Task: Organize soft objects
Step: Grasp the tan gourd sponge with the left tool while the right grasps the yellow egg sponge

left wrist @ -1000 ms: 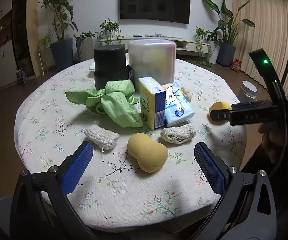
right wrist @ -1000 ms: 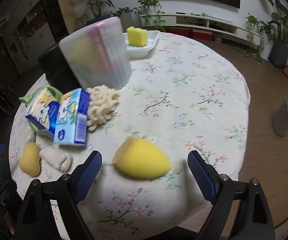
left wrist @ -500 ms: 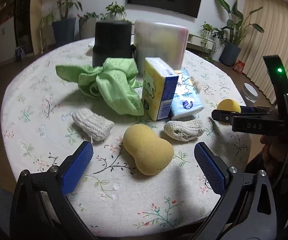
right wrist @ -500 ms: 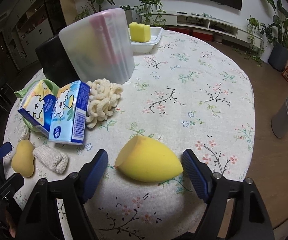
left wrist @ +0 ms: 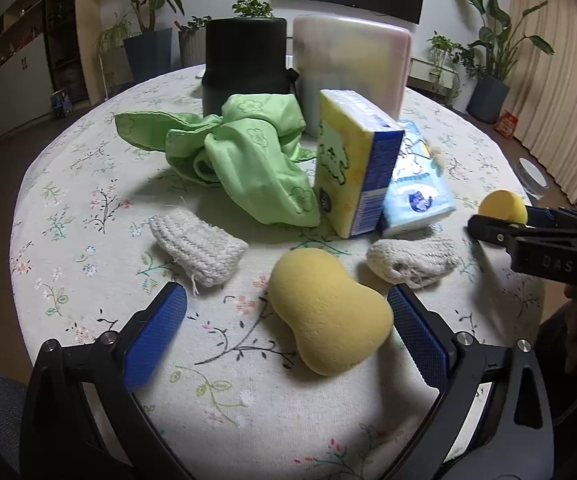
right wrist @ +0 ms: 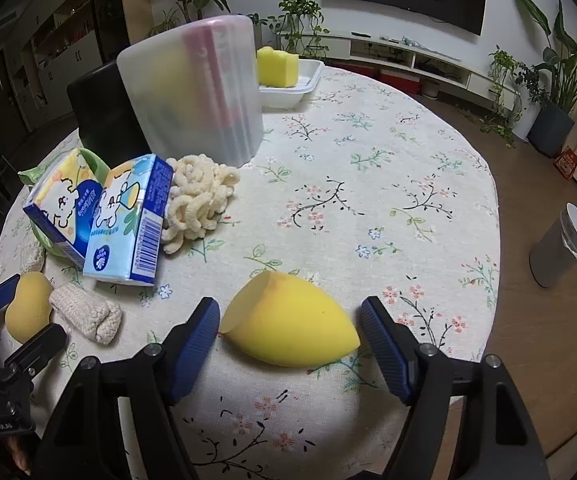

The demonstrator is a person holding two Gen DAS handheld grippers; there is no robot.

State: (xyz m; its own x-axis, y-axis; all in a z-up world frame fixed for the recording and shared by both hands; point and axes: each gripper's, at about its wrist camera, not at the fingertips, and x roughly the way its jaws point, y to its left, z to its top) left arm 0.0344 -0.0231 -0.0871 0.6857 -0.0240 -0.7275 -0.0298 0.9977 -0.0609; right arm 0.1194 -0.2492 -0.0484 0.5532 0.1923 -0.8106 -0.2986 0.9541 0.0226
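Observation:
My left gripper is open just above the flowered tablecloth. A tan gourd-shaped sponge lies between its blue pads, close to the right one. In the right wrist view my right gripper straddles a yellow teardrop sponge. Its jaws are closing and the pads are almost at the sponge's two ends. Two grey knitted pieces and a green cloth lie beyond the tan sponge.
Two tissue packs lean together beside a cream looped pad. Behind stand a frosted container and a black one. A white tray with a yellow sponge sits at the table's far edge. A grey bin stands on the floor.
The left gripper came forward and down, so the tan sponge now lies between its pads. The right gripper's jaws narrowed around the yellow sponge.

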